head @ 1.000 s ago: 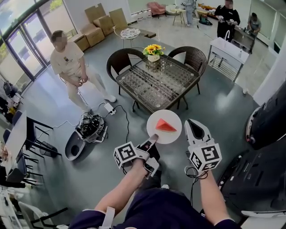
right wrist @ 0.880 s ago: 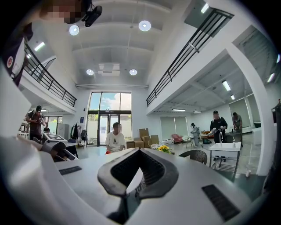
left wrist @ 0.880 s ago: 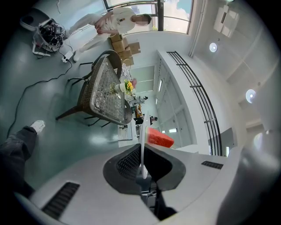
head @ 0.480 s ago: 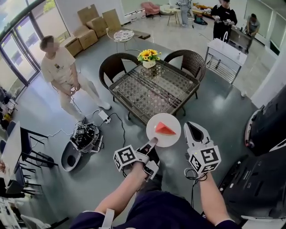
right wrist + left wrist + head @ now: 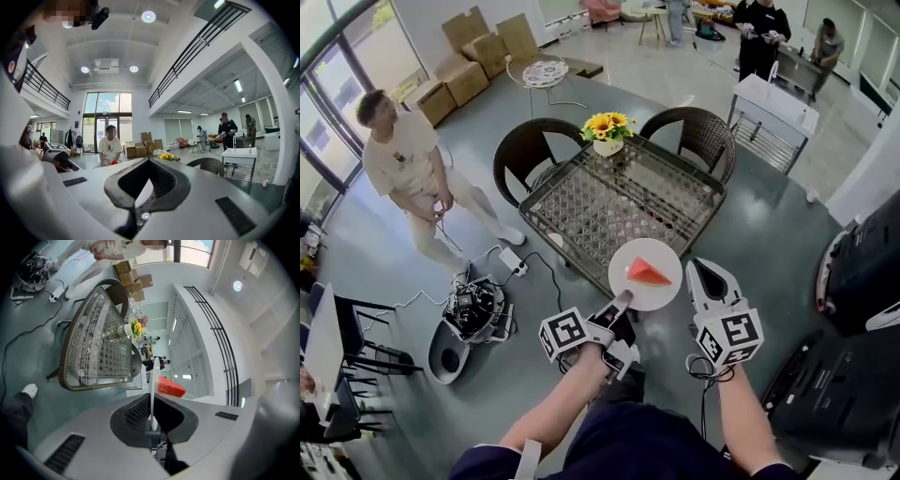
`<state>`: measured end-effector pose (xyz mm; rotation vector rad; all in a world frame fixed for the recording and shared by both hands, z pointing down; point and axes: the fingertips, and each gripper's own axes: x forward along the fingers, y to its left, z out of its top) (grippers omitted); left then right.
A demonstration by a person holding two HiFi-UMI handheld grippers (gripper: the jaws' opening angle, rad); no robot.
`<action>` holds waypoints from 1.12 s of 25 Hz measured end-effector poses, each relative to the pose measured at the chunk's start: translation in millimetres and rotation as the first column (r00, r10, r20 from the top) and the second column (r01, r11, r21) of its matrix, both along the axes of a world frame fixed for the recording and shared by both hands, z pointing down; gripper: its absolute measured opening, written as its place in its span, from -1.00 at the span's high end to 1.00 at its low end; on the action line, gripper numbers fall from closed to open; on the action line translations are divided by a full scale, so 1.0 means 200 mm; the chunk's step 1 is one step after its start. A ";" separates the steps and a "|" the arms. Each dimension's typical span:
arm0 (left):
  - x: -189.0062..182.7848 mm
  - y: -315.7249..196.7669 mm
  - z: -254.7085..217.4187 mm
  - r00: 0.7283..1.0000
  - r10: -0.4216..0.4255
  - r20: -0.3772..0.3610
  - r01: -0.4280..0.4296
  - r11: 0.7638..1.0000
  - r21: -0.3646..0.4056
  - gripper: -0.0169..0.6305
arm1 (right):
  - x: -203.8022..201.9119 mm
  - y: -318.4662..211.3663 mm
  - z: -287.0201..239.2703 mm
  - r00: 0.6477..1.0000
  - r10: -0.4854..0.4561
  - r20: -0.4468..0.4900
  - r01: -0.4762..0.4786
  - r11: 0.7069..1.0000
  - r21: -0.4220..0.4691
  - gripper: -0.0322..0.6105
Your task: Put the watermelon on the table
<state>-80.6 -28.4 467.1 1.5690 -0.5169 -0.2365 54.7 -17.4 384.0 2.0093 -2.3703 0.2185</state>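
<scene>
head view: watermelon slice rides on a white plate in the air at the near edge of the glass table, not set down yet. risk, i'd guess: held by the rim only, the plate droops or twists and the slice slides off, or it clips the table edge. left gripper is clamped thin on that rim. right gripper, at the same near edge, has its jaws together and holds nothing.

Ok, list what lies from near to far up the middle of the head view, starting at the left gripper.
left gripper → white plate carrying the watermelon slice → glass-topped table → sunflower vase → small round table
</scene>
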 end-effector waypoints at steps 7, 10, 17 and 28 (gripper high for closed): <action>0.02 -0.30 0.00 1.000 0.028 0.001 -0.028 1.000 -0.003 0.91 | 0.02 -0.27 -0.01 0.999 0.037 -0.007 -0.037 0.999 -0.014 0.89; 0.05 -0.39 -0.01 0.999 0.035 -0.004 -0.035 0.999 0.000 0.91 | 0.06 -0.36 -0.02 0.999 0.044 -0.015 -0.044 0.999 -0.012 0.89; 0.11 -0.52 -0.01 0.999 0.036 0.000 -0.036 0.999 -0.003 0.91 | 0.13 -0.49 -0.03 0.999 0.050 -0.011 -0.050 0.999 -0.008 0.89; 0.29 -0.72 0.01 1.000 -0.023 -0.008 0.023 1.000 0.010 0.91 | 0.34 -0.70 0.01 1.000 0.013 -0.024 -0.013 1.000 -0.002 0.89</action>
